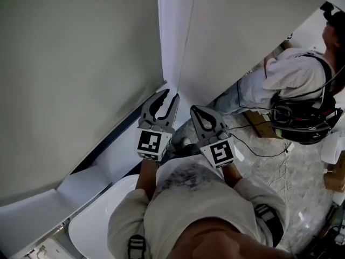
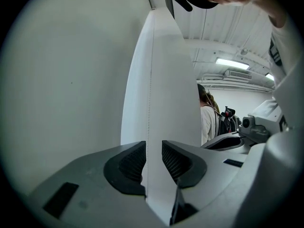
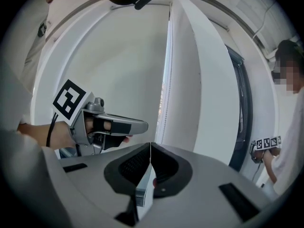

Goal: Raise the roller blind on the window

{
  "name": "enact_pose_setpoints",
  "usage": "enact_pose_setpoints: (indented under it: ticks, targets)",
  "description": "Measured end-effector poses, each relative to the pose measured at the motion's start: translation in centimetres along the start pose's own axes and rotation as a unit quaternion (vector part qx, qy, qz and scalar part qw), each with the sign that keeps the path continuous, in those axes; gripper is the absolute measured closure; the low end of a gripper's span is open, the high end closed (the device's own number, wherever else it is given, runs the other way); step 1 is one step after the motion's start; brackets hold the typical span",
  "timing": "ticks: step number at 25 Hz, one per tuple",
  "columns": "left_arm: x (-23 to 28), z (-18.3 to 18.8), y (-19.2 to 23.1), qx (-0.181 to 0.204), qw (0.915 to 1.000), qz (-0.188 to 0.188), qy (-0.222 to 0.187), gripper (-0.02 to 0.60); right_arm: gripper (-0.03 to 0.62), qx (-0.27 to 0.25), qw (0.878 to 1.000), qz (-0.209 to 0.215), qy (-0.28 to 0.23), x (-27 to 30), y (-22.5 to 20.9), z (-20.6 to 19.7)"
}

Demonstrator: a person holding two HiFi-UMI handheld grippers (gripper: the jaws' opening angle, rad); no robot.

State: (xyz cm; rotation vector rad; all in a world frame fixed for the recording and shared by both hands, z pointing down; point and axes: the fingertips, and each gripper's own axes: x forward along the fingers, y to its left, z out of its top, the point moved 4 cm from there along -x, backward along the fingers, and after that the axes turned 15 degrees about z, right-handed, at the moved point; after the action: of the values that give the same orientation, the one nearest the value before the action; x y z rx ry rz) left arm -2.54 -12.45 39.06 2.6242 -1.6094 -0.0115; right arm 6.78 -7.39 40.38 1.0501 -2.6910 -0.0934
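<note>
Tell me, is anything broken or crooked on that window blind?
Nothing stands out. The white blind hangs straight and smooth, with no tears or creases showing, and its bead cord runs straight down it.

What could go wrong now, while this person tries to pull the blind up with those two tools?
The thin cord runs between the open fingers of the left gripper. If they close off-line, it could slip out. The right gripper is shut with no cord visible in it, and it sits close beside the left one, so the two might bump during a pull.
</note>
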Motion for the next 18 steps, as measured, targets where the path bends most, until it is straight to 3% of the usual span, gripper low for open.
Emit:
enact_pose_setpoints:
  ticks: [18]
  targets:
    - [5.0, 0.5, -0.6, 0.020, 0.9995, 0.022, 0.004, 0.466, 0.531, 0.003, 0.999, 0.032, -0.006, -0.9, -1.8, 0.0]
